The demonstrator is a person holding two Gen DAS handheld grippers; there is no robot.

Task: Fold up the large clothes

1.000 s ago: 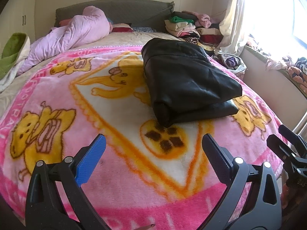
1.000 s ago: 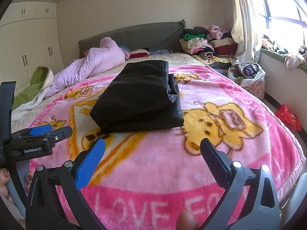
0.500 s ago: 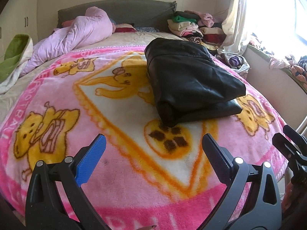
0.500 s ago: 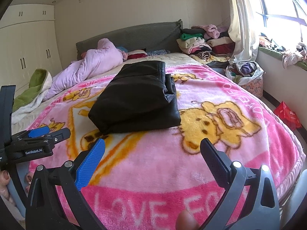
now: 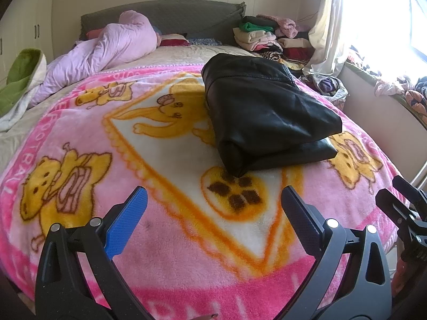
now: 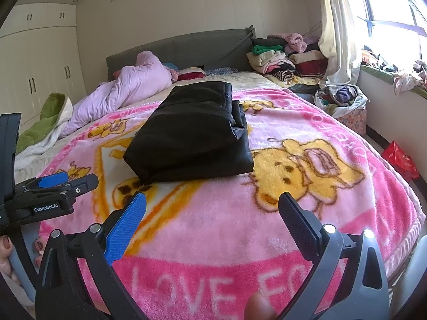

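Jaws of my left gripper [image 5: 213, 208] and right gripper [image 6: 212, 213] stand wide apart, empty; folded black leather jacket [image 5: 264, 117] lies ahead, beyond both, on the pink blanket [image 5: 165, 240].

This is a home bedroom: a bed [image 6: 347, 176] under a pink cartoon blanket [image 6: 307, 213] fills the frame, wardrobe doors [image 6: 40, 80] upper left, a curtained window [image 6: 387, 8] upper right.
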